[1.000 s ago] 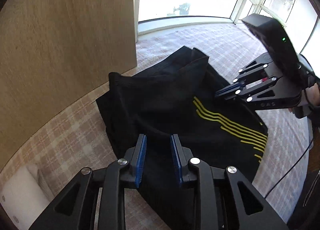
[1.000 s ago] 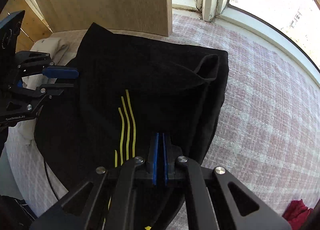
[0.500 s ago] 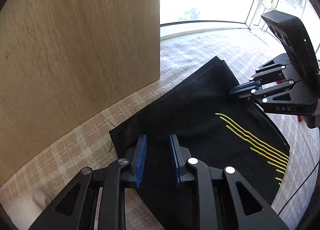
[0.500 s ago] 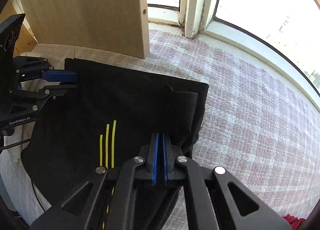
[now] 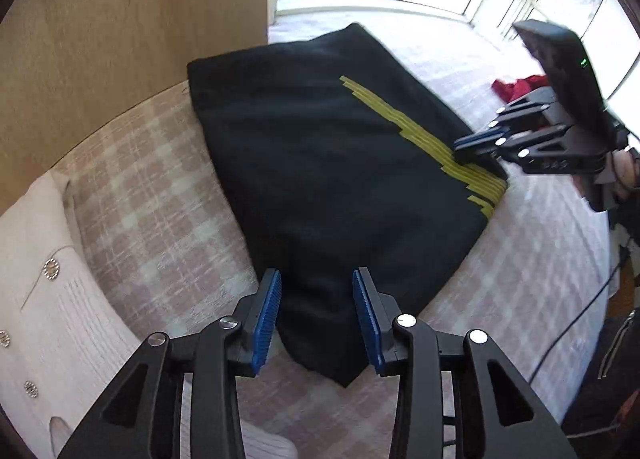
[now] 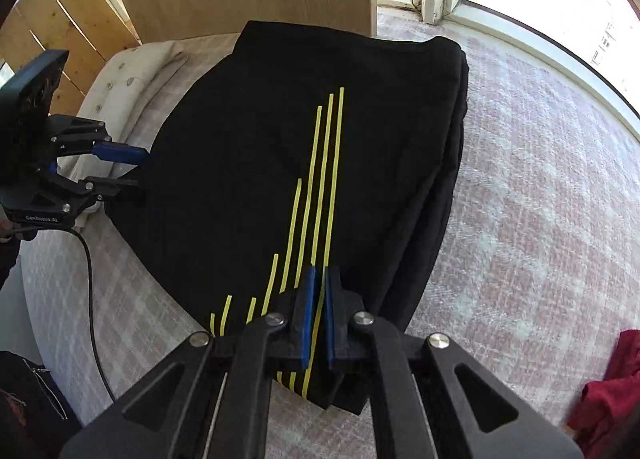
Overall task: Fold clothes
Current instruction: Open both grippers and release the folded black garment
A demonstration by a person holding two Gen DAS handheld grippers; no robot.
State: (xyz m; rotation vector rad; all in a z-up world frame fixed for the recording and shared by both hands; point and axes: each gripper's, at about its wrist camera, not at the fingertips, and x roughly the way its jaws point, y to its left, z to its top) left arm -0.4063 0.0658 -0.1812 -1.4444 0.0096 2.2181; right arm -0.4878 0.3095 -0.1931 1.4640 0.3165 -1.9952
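A black garment with yellow stripes [image 5: 328, 163] lies folded flat on the pink plaid bed cover [image 5: 152, 219]; it also shows in the right wrist view [image 6: 280, 147]. My left gripper [image 5: 316, 311] is open, its blue pads straddling the garment's near corner without gripping it. My right gripper [image 6: 317, 311] is shut on the garment's striped edge at the near end. In the left wrist view the right gripper [image 5: 476, 145] sits at the garment's far right corner. In the right wrist view the left gripper [image 6: 128, 167] is open at the garment's left edge.
A white buttoned garment [image 5: 44, 299] lies left of the black one, also seen in the right wrist view [image 6: 132, 71]. A red cloth [image 6: 608, 391] lies at the right. A wooden panel [image 5: 132, 19] stands behind. Windows line the far side. A cable [image 6: 90, 279] trails at left.
The black garment has been folded over and laid flat. My left gripper has opened wider and let go of it. The right gripper stays shut on the striped edge.
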